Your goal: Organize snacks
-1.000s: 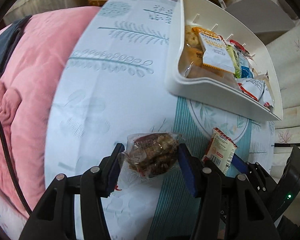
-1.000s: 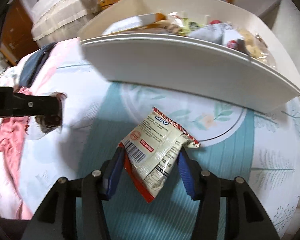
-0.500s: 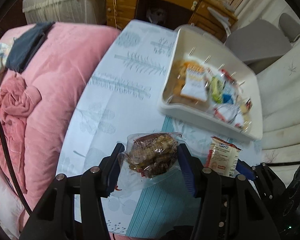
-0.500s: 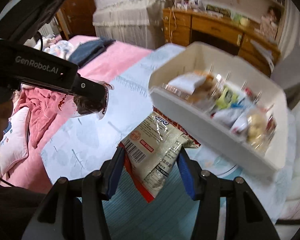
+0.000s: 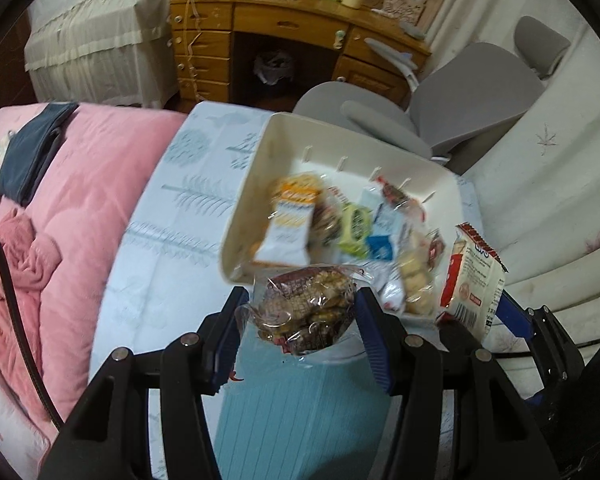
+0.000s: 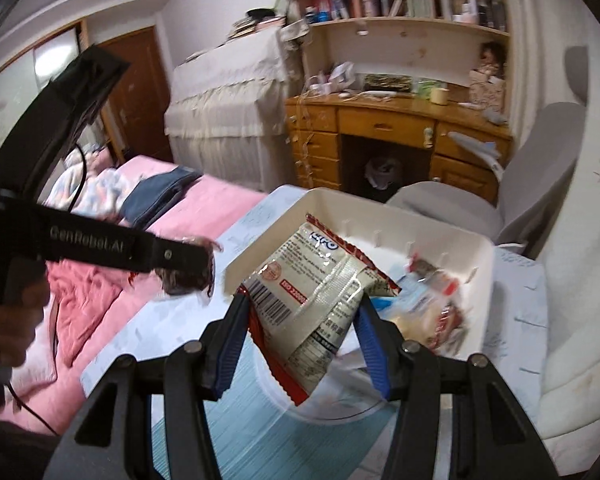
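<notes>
Here, both snacks are in the air above the tabletop (image 5: 172, 240), mid-carry toward the white bin (image 5: 256, 184). The left hand-held gripper (image 5: 300, 320) is clamped on a clear pack of brown biscuits (image 5: 308, 308); the right hand-held gripper (image 6: 300, 336) is clamped on a white and red packet (image 6: 316, 292). The bin already holds many wrapped snacks. Next, each pack probably needs lowering over the bin and releasing.

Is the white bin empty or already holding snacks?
Holding snacks. The white bin has a pile of wrapped packets along its right side; its left part shows bare floor.
</notes>
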`<state>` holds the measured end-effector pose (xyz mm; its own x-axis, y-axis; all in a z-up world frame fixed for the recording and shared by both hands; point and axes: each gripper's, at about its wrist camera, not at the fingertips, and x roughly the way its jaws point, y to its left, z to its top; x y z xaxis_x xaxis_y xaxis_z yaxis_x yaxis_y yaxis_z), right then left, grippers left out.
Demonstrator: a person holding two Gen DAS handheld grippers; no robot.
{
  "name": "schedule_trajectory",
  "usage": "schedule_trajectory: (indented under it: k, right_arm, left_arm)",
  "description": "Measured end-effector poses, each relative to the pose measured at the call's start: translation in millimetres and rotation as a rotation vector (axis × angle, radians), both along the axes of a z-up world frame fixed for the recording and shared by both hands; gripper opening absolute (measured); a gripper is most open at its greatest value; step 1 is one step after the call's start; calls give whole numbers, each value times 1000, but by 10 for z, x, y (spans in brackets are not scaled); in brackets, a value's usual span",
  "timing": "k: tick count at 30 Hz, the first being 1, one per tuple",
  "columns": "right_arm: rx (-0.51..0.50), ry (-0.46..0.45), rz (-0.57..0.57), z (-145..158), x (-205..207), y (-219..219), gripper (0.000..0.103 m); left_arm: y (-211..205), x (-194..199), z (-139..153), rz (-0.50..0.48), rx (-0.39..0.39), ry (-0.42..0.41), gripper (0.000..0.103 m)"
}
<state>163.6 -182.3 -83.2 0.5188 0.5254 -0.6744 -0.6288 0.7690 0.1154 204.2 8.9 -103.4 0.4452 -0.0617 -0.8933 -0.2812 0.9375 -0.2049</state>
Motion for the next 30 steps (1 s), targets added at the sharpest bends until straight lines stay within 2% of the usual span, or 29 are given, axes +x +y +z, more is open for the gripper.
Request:
schedule_trajectory:
  k: [8,11,14,16,21,26,30]
  right_arm:
    - [2,27,-77,-12,318,-318,54]
    - [5,54,-99,-79,409,-383,56]
    - [-14,112,-120,-161,469,-414,63]
    - [-24,149,-129,-216,502,-404,67]
    - [-18,236,-158,-289,460,-343,69]
    - [-22,280,-198,-261,250,-231,70]
    - [-41,290,-243,-217,-70,-88,80]
  left_arm:
    - [-289,365,-58,-53,6,-12,54]
    - [-313,451,-69,-61,19,-26,66]
    - [-292,489,-119,-52,33,-25,71]
    - [-265,473,-158,-44,25,-9,81]
    - [-185,252,-230,-56,29,35,89]
    - [-16,-95,-241,-61,5,39,91]
    - [100,-426,-235,-100,-32,29,91]
